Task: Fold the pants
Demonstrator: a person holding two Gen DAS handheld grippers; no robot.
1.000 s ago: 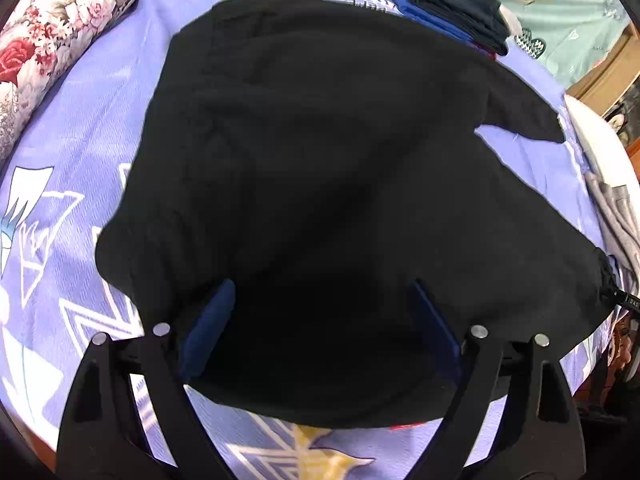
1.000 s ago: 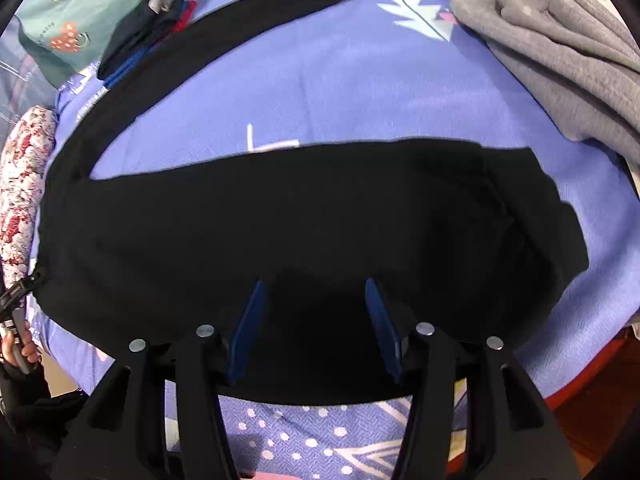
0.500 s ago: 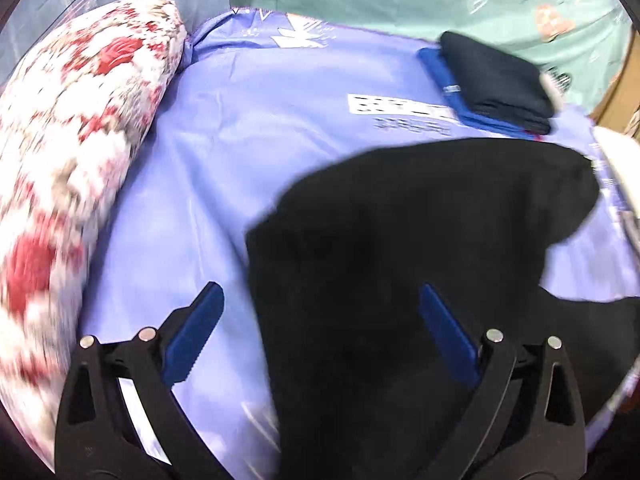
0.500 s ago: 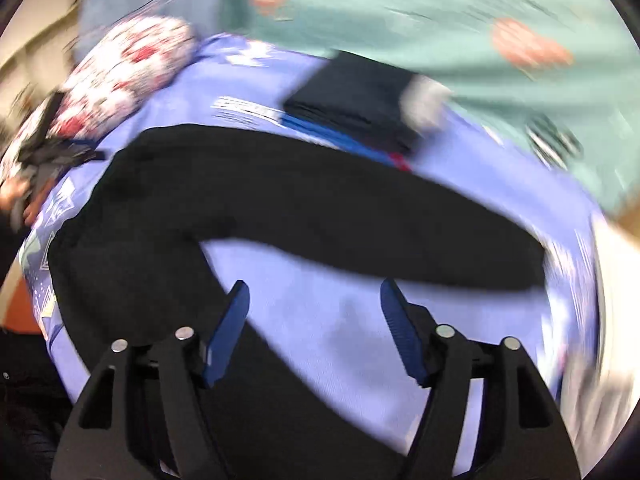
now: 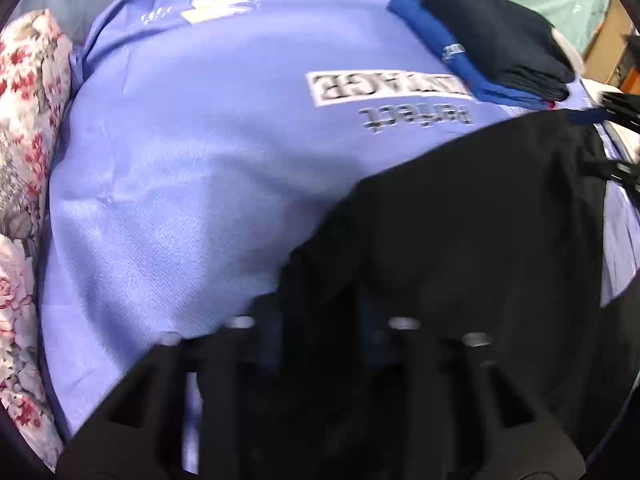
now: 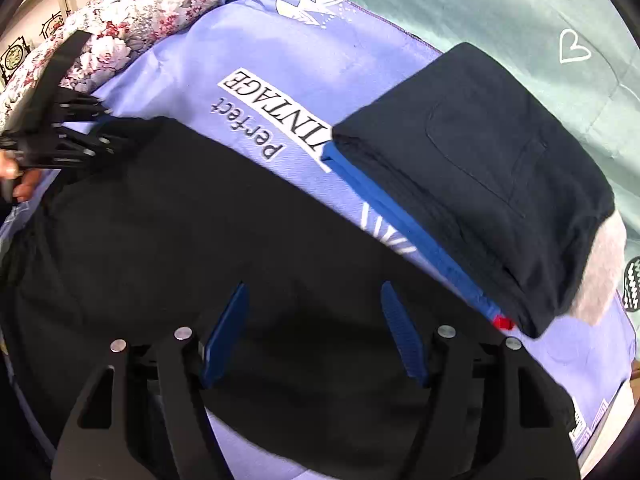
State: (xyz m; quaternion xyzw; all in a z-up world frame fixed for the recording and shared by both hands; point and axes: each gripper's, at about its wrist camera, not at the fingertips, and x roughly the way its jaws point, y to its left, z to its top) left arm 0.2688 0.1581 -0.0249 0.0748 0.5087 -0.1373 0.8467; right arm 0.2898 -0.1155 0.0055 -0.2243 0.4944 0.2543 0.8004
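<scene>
The black pants (image 6: 168, 240) lie on the lilac bedsheet (image 6: 192, 56). In the right wrist view my right gripper (image 6: 314, 320) is open, its blue pads (image 6: 400, 332) over the far leg of the pants, holding nothing. My left gripper (image 6: 104, 136) shows there at the left, on the pants' far edge. In the left wrist view the pants (image 5: 480, 220) fill the lower right and my left gripper (image 5: 320, 344) is motion-blurred, its jaws drawn close together at the cloth's edge; the grip itself is unclear.
A stack of folded clothes, dark navy on blue (image 6: 480, 168), lies on the sheet at the right and also shows in the left wrist view (image 5: 496, 36). A floral pillow (image 5: 20, 140) lies along the left. A green sheet (image 6: 500, 4) lies behind.
Both grippers swung from the near side of the pants to the far edge. The left jaws went from wide open to close together. The right stayed open.
</scene>
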